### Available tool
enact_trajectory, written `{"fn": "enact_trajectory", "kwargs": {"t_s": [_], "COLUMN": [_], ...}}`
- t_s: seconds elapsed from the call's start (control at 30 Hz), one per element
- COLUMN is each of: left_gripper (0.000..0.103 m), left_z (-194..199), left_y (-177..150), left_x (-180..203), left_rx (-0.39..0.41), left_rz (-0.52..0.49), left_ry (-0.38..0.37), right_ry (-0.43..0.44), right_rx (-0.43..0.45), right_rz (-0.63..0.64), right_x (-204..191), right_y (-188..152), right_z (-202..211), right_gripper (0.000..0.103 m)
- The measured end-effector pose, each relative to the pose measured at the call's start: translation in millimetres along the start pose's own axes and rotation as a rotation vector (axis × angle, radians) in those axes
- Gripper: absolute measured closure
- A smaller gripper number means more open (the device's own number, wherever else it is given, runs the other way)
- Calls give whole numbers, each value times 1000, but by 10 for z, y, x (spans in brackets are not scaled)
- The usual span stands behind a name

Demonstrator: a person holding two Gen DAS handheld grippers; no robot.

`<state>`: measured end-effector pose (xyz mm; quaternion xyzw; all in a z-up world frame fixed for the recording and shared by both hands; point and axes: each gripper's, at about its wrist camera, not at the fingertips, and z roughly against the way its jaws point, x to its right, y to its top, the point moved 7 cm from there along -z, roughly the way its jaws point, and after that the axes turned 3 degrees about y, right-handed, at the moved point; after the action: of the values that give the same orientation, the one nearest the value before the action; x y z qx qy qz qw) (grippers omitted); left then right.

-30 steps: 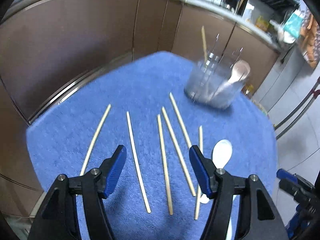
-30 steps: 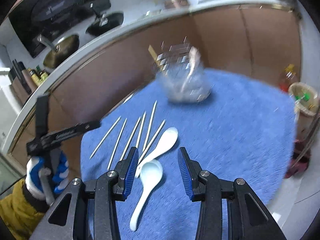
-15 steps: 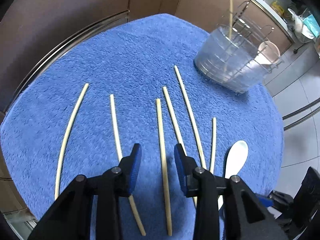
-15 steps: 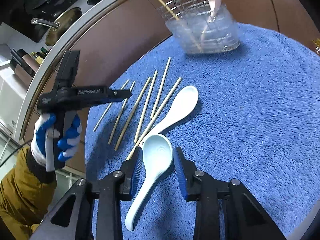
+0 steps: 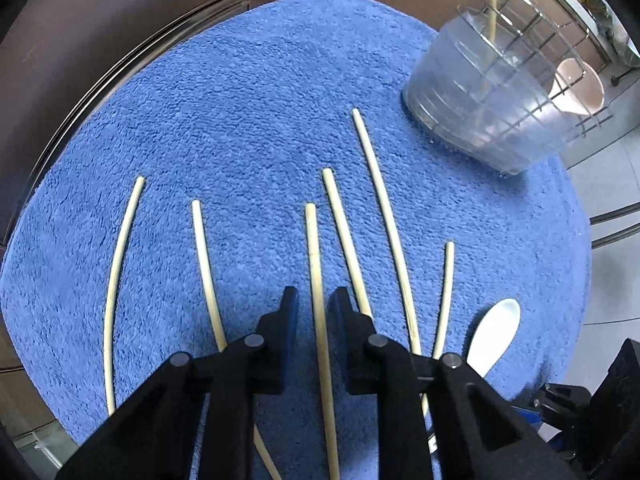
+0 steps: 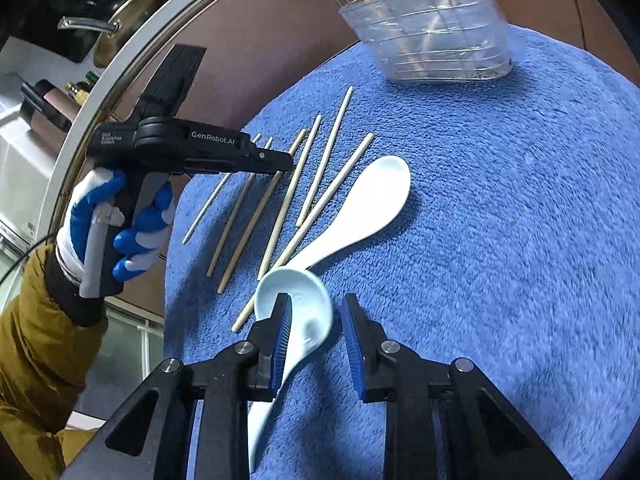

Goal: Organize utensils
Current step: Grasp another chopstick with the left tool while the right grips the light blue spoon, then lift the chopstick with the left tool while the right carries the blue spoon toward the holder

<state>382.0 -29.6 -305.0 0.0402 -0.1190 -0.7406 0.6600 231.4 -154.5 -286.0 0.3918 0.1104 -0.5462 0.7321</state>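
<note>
pale wooden chopsticks (image 5: 376, 196) lie fanned on the blue fuzzy towel (image 5: 240, 100), near a clear plastic utensil holder with a wire rack (image 5: 492, 108). the left gripper (image 5: 313, 300) has just been closing around one chopstick (image 5: 316, 264), a slight gap either side. the right gripper (image 6: 314, 316), also just closing, straddles a tilted white ceramic spoon (image 6: 300, 312); its left pad touches the bowl, the right stands apart.

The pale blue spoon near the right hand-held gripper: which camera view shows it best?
The right wrist view. There the pale blue spoon fills the foreground, bowl and handle between the right hand-held gripper jaws. The left wrist view does not show it, only a white spoon.
</note>
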Motion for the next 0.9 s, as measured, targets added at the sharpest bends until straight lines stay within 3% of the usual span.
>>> {"fn": "enact_trajectory", "kwargs": {"t_s": [0.3, 0.37, 0.53, 0.67, 0.9], "left_gripper": [95, 97, 98, 98, 98], "left_z": [-60, -66, -43, 68, 503], "left_y": [111, 112, 64, -16, -153], "left_x": [15, 4, -30, -67, -148], "left_rx": [-9, -6, 17, 58, 206], "left_rz": [-5, -9, -14, -2, 25], "left_ry": [12, 18, 25, 9, -62], "right_ry": [1, -1, -48, -96, -165], "right_rx": [-93, -114, -128, -100, -23], "right_rz": [81, 108, 172, 188, 203], "right_x": [-52, -80, -109, -103, -221], "right_y": [144, 158, 150, 112, 76], "right_z": [-187, -222, -203, -68, 183], "right_gripper": [79, 89, 96, 96, 96]}}
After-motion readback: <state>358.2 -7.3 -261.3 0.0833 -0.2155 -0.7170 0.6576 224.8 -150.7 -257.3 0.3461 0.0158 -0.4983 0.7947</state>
